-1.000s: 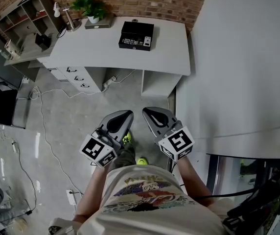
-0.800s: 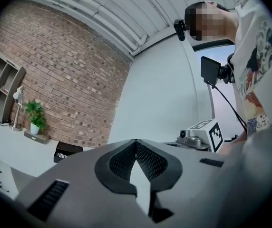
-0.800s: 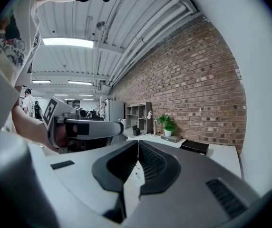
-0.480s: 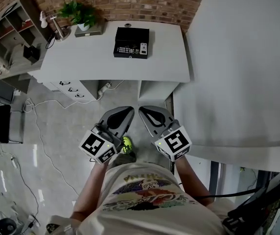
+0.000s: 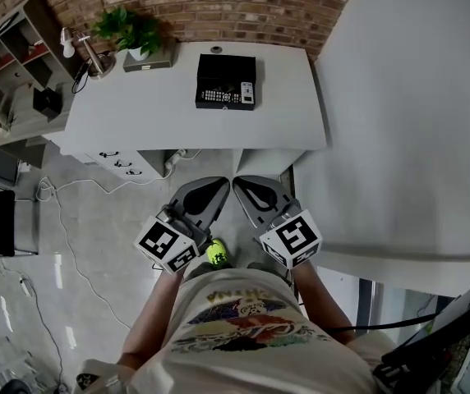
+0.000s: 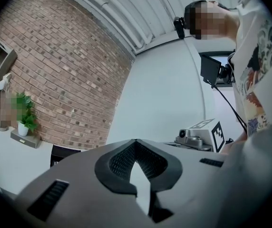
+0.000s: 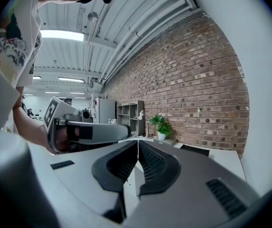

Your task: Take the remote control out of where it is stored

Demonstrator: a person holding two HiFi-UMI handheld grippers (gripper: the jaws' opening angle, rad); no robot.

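Closer to the white desk than a second ago. Left gripper with jaws pressed together, nothing between; right gripper likewise shut and empty. Remote control lying in the black box on the desk, well apart from both.

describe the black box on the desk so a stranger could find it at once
Start at the white desk against the brick wall. Toward its back edge, right of the potted plant and lamp, lies a black box. It is the largest dark thing on the desktop, and a small white remote control lies along its front edge.
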